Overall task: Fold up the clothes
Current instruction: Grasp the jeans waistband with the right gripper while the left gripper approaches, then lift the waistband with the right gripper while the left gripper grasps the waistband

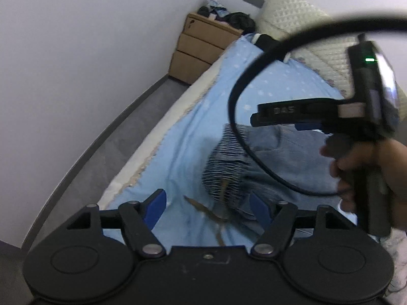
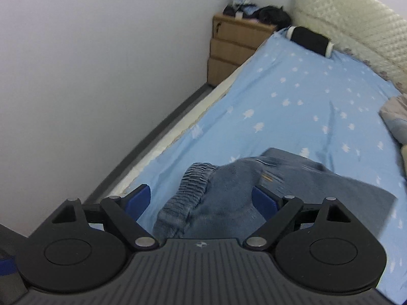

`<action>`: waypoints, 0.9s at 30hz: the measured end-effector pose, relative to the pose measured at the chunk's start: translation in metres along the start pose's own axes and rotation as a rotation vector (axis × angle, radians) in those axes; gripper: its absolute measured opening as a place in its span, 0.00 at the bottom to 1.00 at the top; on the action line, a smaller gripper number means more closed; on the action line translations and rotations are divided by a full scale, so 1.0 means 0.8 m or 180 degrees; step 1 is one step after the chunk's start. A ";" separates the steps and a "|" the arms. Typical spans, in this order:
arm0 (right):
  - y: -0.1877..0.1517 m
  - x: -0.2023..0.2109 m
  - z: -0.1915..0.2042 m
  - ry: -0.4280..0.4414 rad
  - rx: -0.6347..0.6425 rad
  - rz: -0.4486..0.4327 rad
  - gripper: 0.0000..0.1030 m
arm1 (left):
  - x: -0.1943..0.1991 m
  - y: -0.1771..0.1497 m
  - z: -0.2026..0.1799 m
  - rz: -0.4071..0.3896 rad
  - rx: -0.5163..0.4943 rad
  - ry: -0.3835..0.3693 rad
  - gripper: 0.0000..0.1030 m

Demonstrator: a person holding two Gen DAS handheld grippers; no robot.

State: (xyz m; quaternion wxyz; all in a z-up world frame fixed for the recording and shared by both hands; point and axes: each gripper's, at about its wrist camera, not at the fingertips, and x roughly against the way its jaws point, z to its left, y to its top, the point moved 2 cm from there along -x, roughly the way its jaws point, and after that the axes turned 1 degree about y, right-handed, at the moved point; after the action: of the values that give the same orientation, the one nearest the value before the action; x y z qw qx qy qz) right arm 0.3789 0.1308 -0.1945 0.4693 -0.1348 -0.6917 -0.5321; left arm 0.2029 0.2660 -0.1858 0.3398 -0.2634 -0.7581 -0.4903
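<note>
The garment to be folded, a pair of blue denim trousers (image 2: 254, 190) with a gathered elastic waistband (image 2: 193, 188), lies on the bed sheet (image 2: 292, 96), near the edge of the bed closest to the wall; the waistband end is nearest both cameras and the legs run away toward the headboard (image 2: 356, 25). The step in hand is judged to be the approach for a first grasp, since neither tool holds cloth. The left gripper (image 1: 208, 204) has its blue pads spread wide, with a brown drawstring (image 1: 211, 216) and the waistband between and beyond them; nothing is clamped. The right gripper (image 2: 203, 200) likewise stands spread, its pads to either side of the waistband region, with no cloth visibly pinched. The next move probably calls for each gripper to descend on a separate corner of the waistband, close on a single layer group, and lift evenly so the legs can be laid over one another; the drawstring may snag if caught alone. The left wrist view alone shows the right tool from the side, the person's hand (image 1: 366, 172) on its grip, a looping black cable (image 1: 244, 81) and a lit green indicator; the drawstring appears only there. The right wrist view alone shows the unobstructed spread of the trouser legs, a black bolster (image 2: 309, 39) at the head of the bed, and other cloth (image 2: 396, 119) at the right edge; both views show the wooden drawers (image 2: 236, 48).
</note>
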 end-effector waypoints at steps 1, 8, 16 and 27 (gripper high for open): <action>0.007 -0.018 0.004 -0.0033 0.0019 0.0061 0.84 | -0.004 0.000 0.007 0.0015 0.0037 0.0027 0.67; 0.026 -0.102 0.024 -0.0237 0.0220 0.0327 0.80 | -0.009 -0.013 0.046 0.0116 0.0327 0.0217 0.67; 0.018 -0.160 0.029 -0.0717 0.0625 0.0871 0.72 | 0.002 -0.017 0.059 0.0213 0.0513 0.0267 0.67; 0.012 -0.047 -0.031 -0.0740 0.0064 0.0604 0.37 | 0.002 0.003 0.030 0.0051 0.0286 0.0102 0.67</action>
State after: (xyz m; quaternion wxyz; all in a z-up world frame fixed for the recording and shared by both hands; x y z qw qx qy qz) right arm 0.4177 0.1248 -0.2190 0.4356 -0.2556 -0.7308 -0.4592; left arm 0.1975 0.2890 -0.1902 0.3673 -0.2460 -0.7717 -0.4573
